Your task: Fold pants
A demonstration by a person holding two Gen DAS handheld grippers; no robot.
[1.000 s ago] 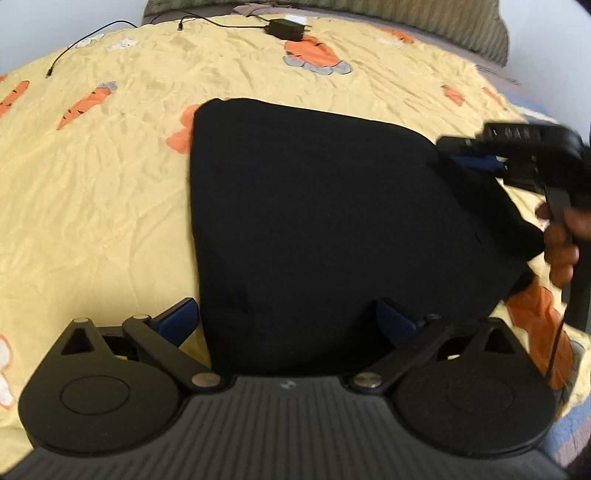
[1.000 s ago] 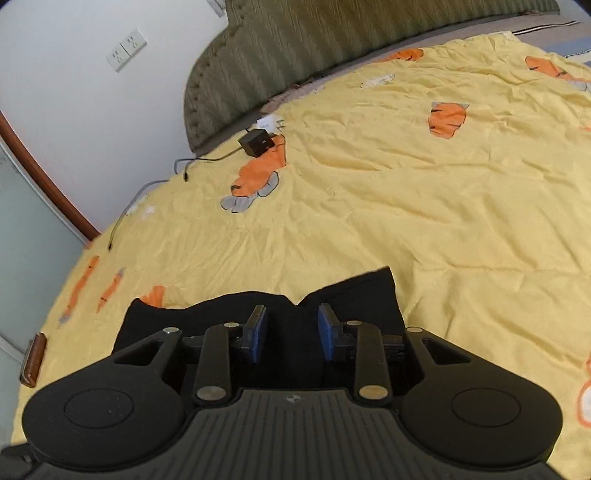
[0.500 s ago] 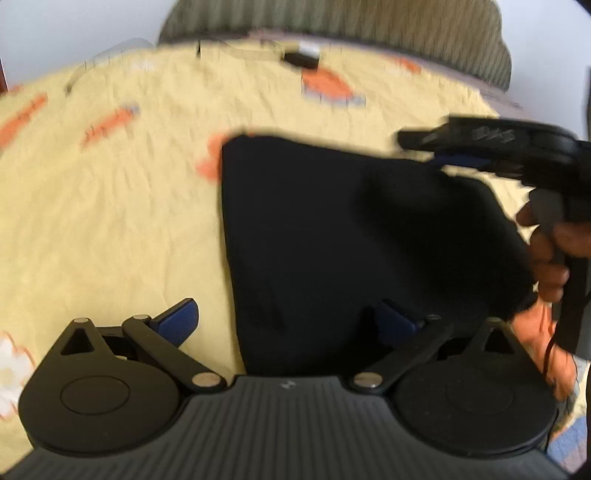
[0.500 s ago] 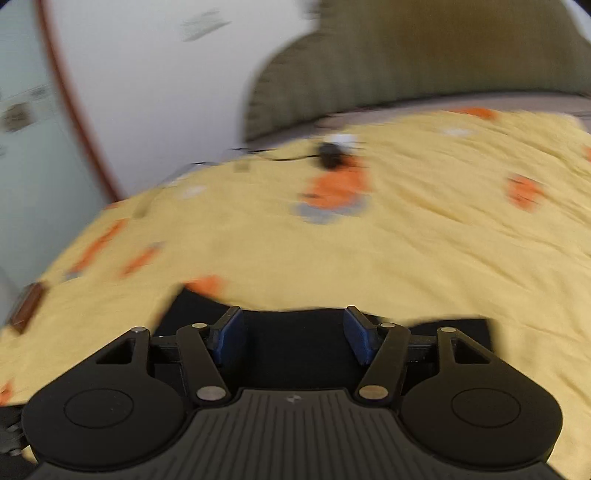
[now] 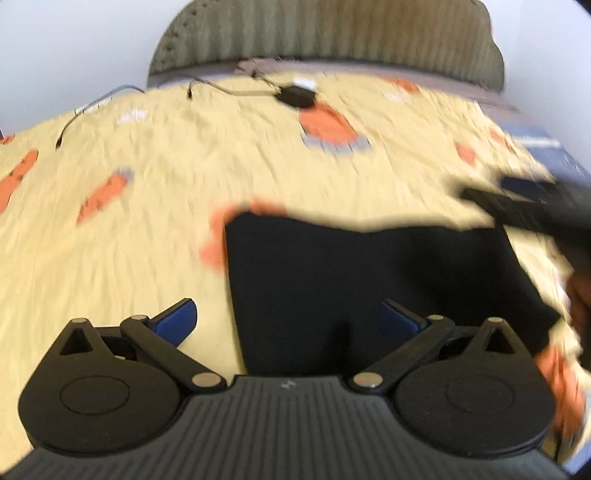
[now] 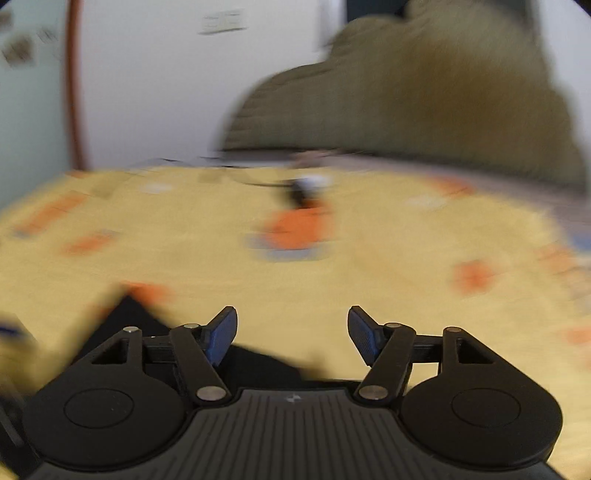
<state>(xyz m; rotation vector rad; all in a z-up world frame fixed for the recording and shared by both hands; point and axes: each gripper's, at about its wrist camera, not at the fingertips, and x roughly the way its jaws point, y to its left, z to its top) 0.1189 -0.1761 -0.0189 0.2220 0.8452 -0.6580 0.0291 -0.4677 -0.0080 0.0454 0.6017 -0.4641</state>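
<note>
Yellow bedspread [image 5: 155,229] with orange carrot prints fills most of both views, wrinkled, blurred by motion. Ribbed olive headboard [image 5: 332,33] stands at its far edge against a pale wall.

Black pants [image 5: 369,295] lie folded into a compact dark block on the bedspread, flat, just ahead of the left gripper and spreading toward the right side of the left wrist view. In the right wrist view only a dark corner of them shows, low in frame under and to the left of the fingers.

Left gripper [image 5: 286,321] — jaws spread wide, nothing pinched. Its left blue pad sits over bare bedspread, its right pad over the black cloth; whether that pad touches the cloth, cannot tell.

Right gripper [image 6: 291,338] — jaws have just been opening and now stand apart, released, with only yellow bedspread and a sliver of dark cloth seen between them. From the left wrist view it shows as a blurred black bar at the right edge, past the far right corner of the pants, with part of a hand [image 5: 578,295] below it.

Small black charger [image 5: 295,96] with a thin cable lies near the headboard.
</note>
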